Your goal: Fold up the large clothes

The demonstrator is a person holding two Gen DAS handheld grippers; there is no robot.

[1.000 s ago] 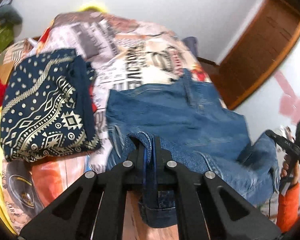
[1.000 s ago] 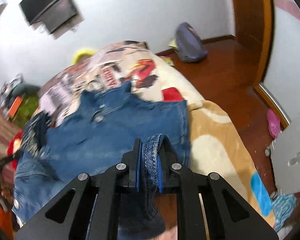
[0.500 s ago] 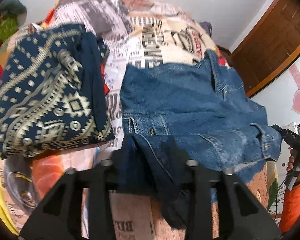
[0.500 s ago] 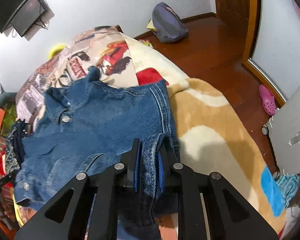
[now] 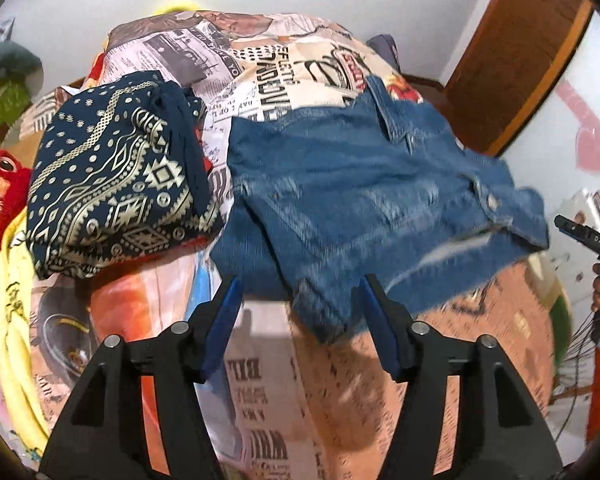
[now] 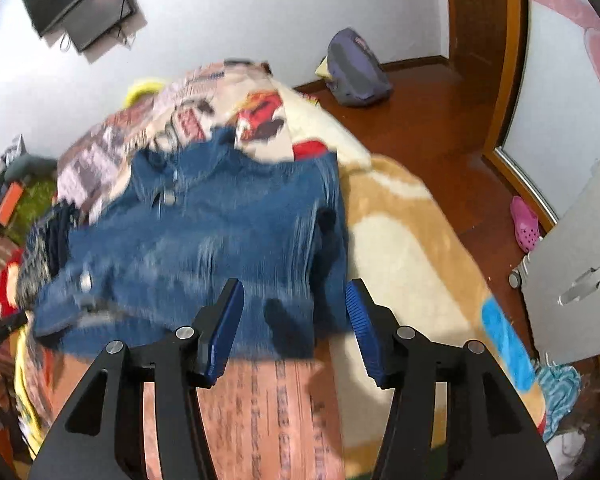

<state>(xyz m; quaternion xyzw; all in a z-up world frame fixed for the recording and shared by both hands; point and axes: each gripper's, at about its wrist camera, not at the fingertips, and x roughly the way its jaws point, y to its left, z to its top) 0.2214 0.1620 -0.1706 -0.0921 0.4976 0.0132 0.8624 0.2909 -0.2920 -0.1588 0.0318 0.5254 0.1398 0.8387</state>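
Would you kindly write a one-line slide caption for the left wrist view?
Left tongs, just opened, empty above the folded denim garment on the printed bedspread, beside a patterned navy bundle.

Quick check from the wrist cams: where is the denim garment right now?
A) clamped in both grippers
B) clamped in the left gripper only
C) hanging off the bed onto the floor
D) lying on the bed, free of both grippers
D: the denim garment lies on the bed, and the left gripper and right gripper, whose jaws have just been opening, stand apart with no cloth pinched.

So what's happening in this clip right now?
A person with a claw in each hand is folding a denim jacket on a bed. The left claw and the right claw have just been opening, with nothing pinched between the pads; the jacket lies folded beside a folded patterned garment.
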